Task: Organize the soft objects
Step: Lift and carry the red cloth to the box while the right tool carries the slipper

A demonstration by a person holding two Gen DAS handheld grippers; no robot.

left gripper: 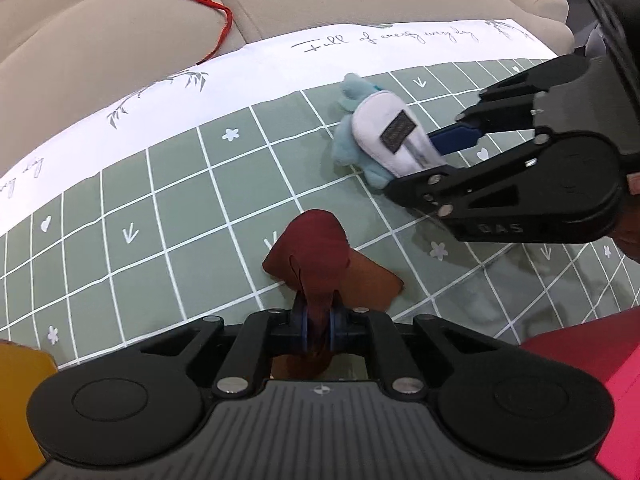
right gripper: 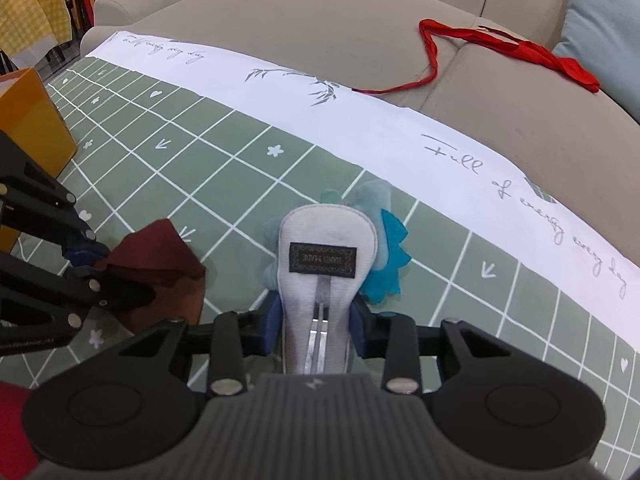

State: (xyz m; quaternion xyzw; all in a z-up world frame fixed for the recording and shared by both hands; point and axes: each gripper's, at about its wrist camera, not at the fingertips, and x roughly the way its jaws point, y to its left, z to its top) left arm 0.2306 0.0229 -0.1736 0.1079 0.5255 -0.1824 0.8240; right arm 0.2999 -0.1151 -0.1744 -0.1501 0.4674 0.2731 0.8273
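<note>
My left gripper (left gripper: 319, 322) is shut on a dark red cloth (left gripper: 314, 246), which bunches up just above the green checked mat (left gripper: 160, 220). The cloth also shows in the right wrist view (right gripper: 160, 260), with the left gripper (right gripper: 100, 258) at the left. My right gripper (right gripper: 318, 312) is shut on a pale blue and white plush toy (right gripper: 326, 236) with a dark label, lying on the mat (right gripper: 240, 184). In the left wrist view the toy (left gripper: 376, 132) sits at upper right with the right gripper (left gripper: 444, 156) closed on its near end.
The mat lies on a beige sofa (right gripper: 320, 32). A red ribbon (right gripper: 500, 44) trails over the cushions behind; it shows in the left wrist view (left gripper: 208, 0) too. An orange box (right gripper: 28, 120) stands at the left. A pink-red object (left gripper: 592, 380) is at lower right.
</note>
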